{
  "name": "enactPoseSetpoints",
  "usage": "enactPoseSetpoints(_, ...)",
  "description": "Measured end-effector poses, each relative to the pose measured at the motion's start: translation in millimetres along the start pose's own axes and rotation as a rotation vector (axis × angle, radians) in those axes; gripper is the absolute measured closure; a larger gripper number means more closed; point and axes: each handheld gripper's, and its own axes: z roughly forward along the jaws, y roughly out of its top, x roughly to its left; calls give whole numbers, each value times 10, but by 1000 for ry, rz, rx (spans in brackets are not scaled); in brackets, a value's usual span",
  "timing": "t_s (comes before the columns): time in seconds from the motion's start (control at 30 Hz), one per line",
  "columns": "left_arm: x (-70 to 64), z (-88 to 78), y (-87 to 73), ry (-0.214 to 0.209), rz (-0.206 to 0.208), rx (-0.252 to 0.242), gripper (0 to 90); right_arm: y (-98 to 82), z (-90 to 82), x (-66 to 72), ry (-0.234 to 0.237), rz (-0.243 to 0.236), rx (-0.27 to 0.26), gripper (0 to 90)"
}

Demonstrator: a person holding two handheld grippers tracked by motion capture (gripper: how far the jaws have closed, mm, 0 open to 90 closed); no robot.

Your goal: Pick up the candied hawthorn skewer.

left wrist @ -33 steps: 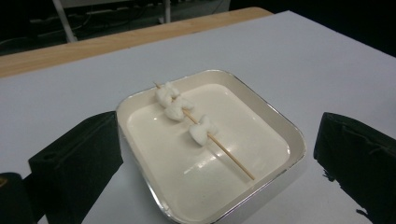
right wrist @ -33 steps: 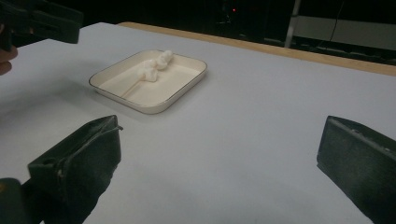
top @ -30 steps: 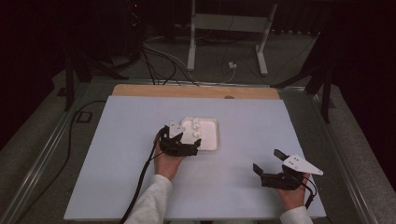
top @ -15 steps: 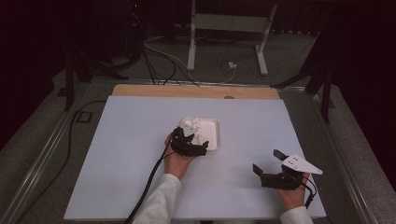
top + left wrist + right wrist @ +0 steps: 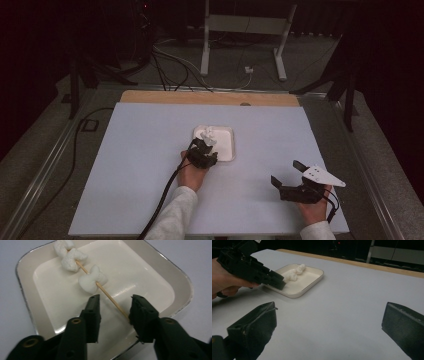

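Left gripper (image 5: 202, 152): centre of the high view, at the near-left edge of the tray. Jaws have just been closing and are now partly narrowed; in the left gripper view the skewer runs between them, its near end against the right-hand jaw, a gap on the left. No clamp visible.
Skewer (image 5: 110, 298): thin wooden stick, lying slantwise in the tray, toward upper left of the left gripper view.
Foam pieces (image 5: 90, 279): three white pieces threaded on the skewer, beyond the jaw tips.
Tray (image 5: 227, 145): cream, square, rounded corners, centre of the white table (image 5: 125, 165).
Right gripper (image 5: 290, 177): lower right of the high view, well apart from the tray; jaws wide, nothing between them.
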Motion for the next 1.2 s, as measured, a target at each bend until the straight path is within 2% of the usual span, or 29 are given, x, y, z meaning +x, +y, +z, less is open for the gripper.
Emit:
enactPoseSetpoints(0.03,11,-2,7,3,-4,6,640,0,0,0,0,0,0,0)
enactPoseSetpoints(0.07,40,-6,17,7,-9,15,704,0,2,0,1,-1,0,0)
enactPoseSetpoints(0.13,57,-9,21,8,-14,19,754,-1,2,2,1,0,1,0)
enactPoseSetpoints(0.43,231,-22,25,37,-37,36,895,-2,5,7,4,-2,5,0)
enactPoseSetpoints(0.5,275,-17,23,12,-48,32,898,-3,9,8,6,-3,5,0)
enactPoseSetpoints(0.8,308,47,97,24,-45,38,898,-5,14,11,7,-7,10,0)
enactPoseSetpoints(1.1,362,153,209,34,-79,40,871,-6,11,5,9,-7,11,0)
enactPoseSetpoints(1.2,346,162,225,46,-67,47,867,-6,15,6,10,-6,14,0)
